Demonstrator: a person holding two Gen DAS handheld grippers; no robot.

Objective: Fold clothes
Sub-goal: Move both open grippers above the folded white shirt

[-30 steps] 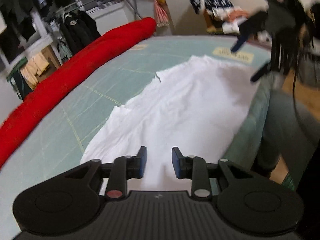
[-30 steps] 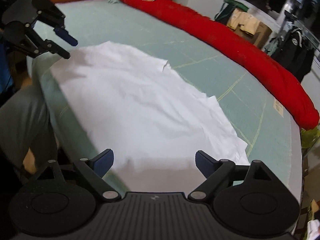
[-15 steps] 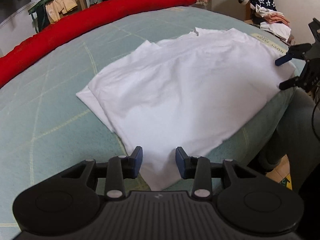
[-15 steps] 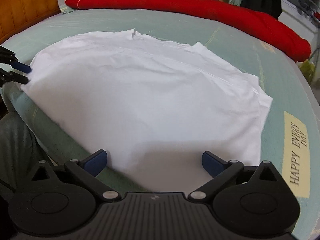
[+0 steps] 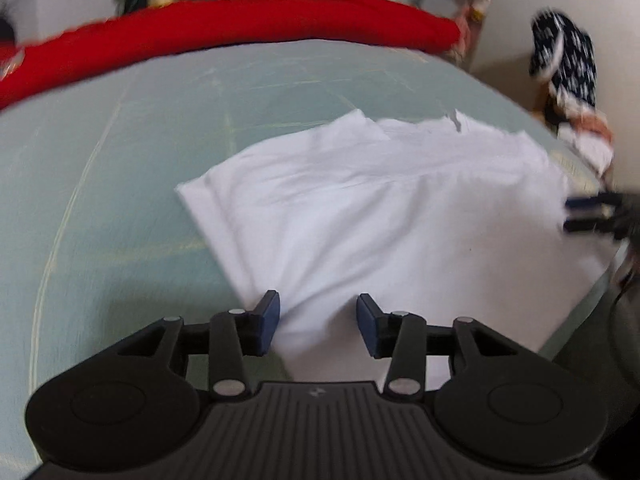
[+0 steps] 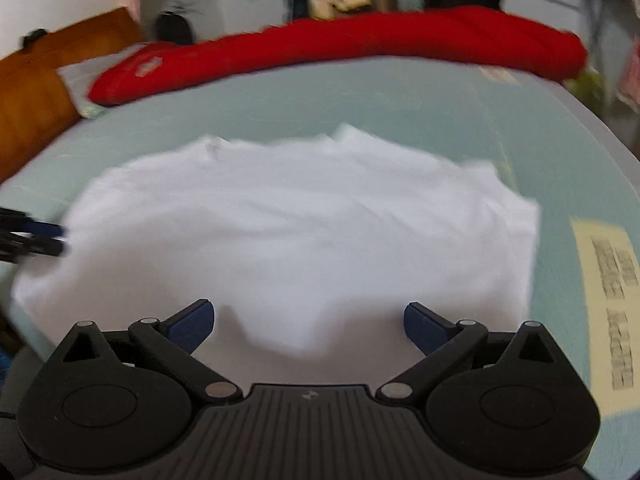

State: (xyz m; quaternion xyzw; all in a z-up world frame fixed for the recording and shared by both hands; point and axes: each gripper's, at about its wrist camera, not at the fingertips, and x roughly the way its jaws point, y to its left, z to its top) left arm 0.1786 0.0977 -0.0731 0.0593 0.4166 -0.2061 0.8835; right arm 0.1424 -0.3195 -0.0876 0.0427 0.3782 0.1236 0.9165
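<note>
White garment (image 5: 384,216) laid flat on a pale green bed surface (image 5: 120,184), viewed from both wrist cameras.

The garment is seen spread near the bed's near edge, its cloth extending between the parted fingers of the left gripper (image 5: 318,320), whose jaws are held apart and are not closed on the fabric. The right gripper (image 6: 309,322) is shown spread wide over the garment's opposite end, nothing grasped. A red bolster (image 6: 340,52) is seen along the far side, a wooden headboard (image 6: 36,92) beside it. Both views are motion-blurred.
</note>
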